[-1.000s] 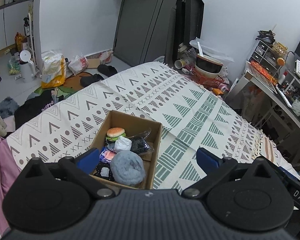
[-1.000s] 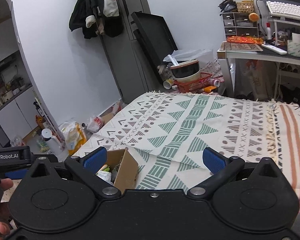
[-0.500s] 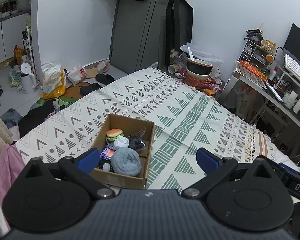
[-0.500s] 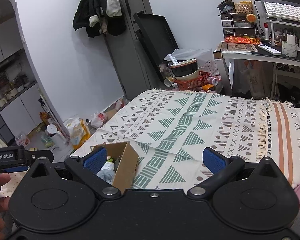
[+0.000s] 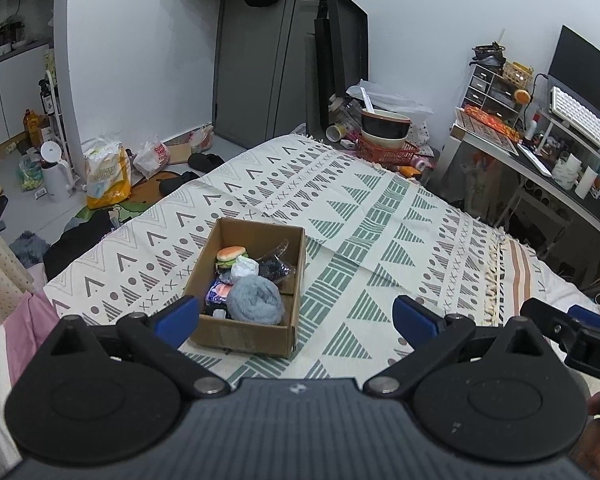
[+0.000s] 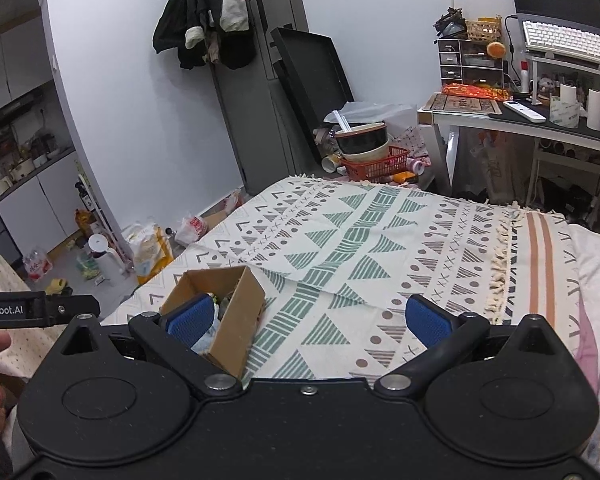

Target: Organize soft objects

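Your left gripper (image 5: pixel 296 316) is spread wide and holds nothing, hanging above the near end of the box (image 5: pixel 260 330). Your right gripper (image 6: pixel 308 320) is just as wide and empty, right of the box. The box sits on the patterned cloth (image 5: pixel 380 216), holding a grey bundle (image 5: pixel 256 300), a toy burger (image 5: pixel 231 256) and what looks like a dark bag (image 5: pixel 276 268).

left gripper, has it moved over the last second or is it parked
Yes. The left gripper has pulled back and up from the cardboard box: the box sits further ahead and more blanket shows.
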